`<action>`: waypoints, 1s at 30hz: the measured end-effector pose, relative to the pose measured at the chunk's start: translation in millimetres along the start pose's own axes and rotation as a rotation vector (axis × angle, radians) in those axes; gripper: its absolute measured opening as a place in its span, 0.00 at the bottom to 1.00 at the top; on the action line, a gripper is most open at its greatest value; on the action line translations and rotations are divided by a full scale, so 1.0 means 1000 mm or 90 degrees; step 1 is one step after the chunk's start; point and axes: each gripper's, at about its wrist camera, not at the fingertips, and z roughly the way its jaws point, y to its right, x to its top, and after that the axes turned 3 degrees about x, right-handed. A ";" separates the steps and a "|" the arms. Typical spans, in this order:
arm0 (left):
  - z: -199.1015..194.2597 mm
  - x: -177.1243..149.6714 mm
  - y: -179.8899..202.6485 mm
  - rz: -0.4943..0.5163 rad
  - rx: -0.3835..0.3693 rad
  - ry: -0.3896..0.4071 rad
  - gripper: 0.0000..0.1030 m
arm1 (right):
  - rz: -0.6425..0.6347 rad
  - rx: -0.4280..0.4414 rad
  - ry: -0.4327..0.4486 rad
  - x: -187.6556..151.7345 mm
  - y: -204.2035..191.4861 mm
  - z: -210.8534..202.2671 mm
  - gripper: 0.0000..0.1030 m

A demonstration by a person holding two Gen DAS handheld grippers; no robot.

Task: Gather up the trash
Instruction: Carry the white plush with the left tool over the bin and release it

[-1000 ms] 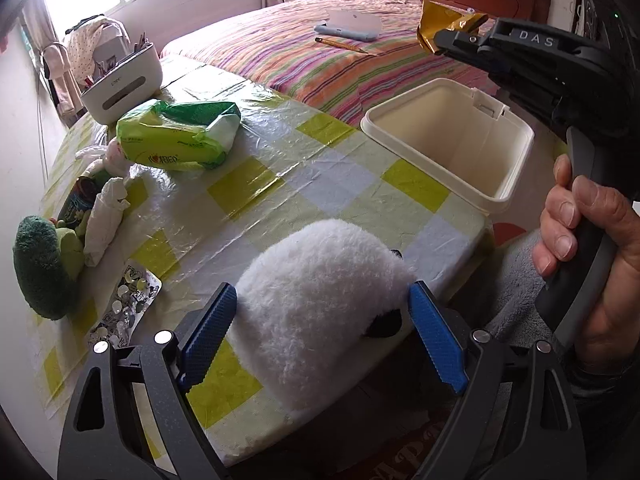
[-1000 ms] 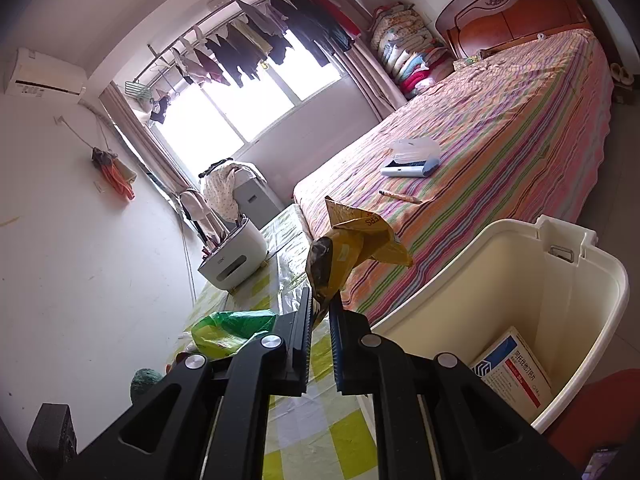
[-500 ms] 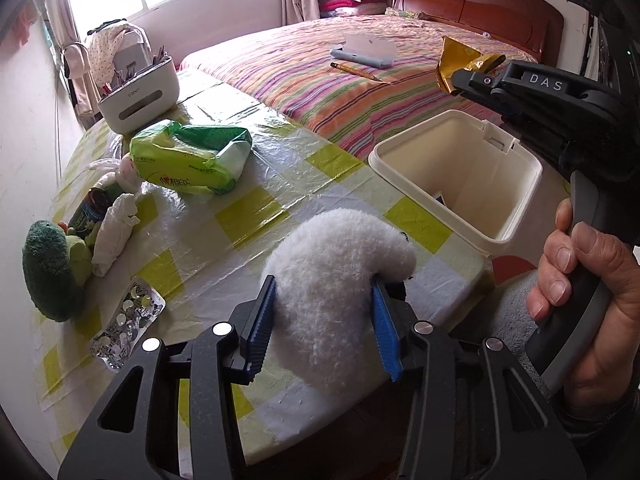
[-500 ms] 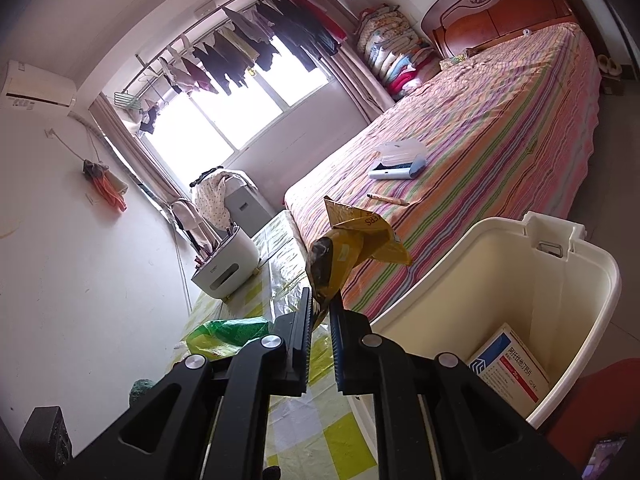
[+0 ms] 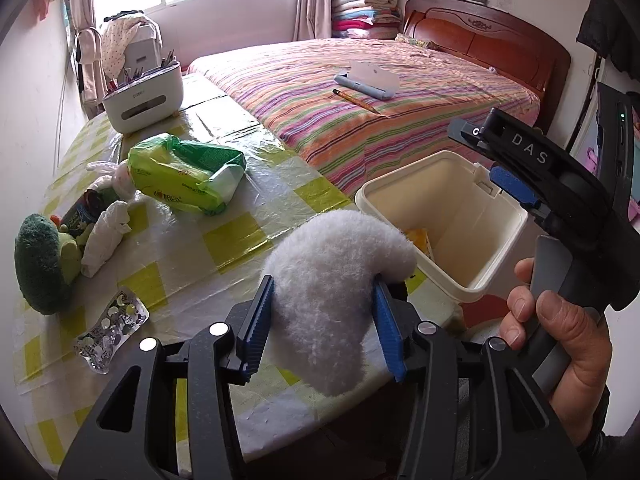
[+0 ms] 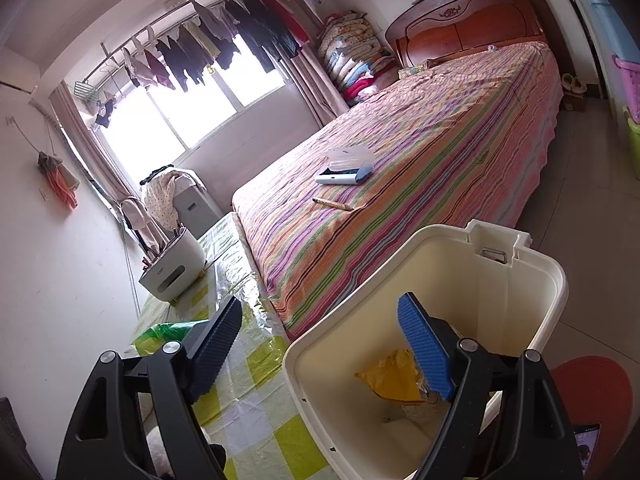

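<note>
While the right gripper (image 6: pixel 320 344) has just been opening — empty — the yellow wrapper (image 6: pixel 390 376) lies in the bin (image 6: pixel 556 280), lower right. Left gripper (image 5: pixel 324 320) pinches the white plush (image 5: pixel 332 280), seemingly next.

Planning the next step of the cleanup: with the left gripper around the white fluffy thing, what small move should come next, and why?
Probably swing the left gripper, shut on the white fluffy thing, over the bin beside the table. The right gripper has just opened, its jaws empty, and the yellow wrapper lies inside the bin, so the opening should clear once it backs away.
</note>
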 end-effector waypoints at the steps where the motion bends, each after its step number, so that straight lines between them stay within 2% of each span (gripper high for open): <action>1: -0.001 0.001 0.000 -0.005 -0.004 0.004 0.45 | -0.005 -0.003 0.005 -0.001 -0.002 -0.002 0.76; 4: -0.006 0.005 -0.002 -0.027 -0.019 0.021 0.45 | 0.006 0.008 0.020 0.001 0.002 -0.007 0.76; 7: -0.007 0.010 -0.006 -0.053 -0.040 0.028 0.45 | 0.083 0.064 0.070 0.004 0.023 -0.022 0.76; 10: 0.000 0.018 -0.006 -0.069 -0.062 0.017 0.46 | 0.152 0.066 0.126 0.006 0.045 -0.038 0.76; 14: 0.014 0.027 0.002 -0.079 -0.084 -0.001 0.46 | 0.206 0.061 0.170 0.010 0.065 -0.049 0.76; 20: 0.036 0.044 0.023 -0.091 -0.134 -0.035 0.47 | 0.248 0.070 0.178 0.012 0.083 -0.052 0.76; 30: 0.069 0.070 0.063 -0.084 -0.168 -0.078 0.51 | 0.308 0.089 0.196 0.010 0.108 -0.061 0.76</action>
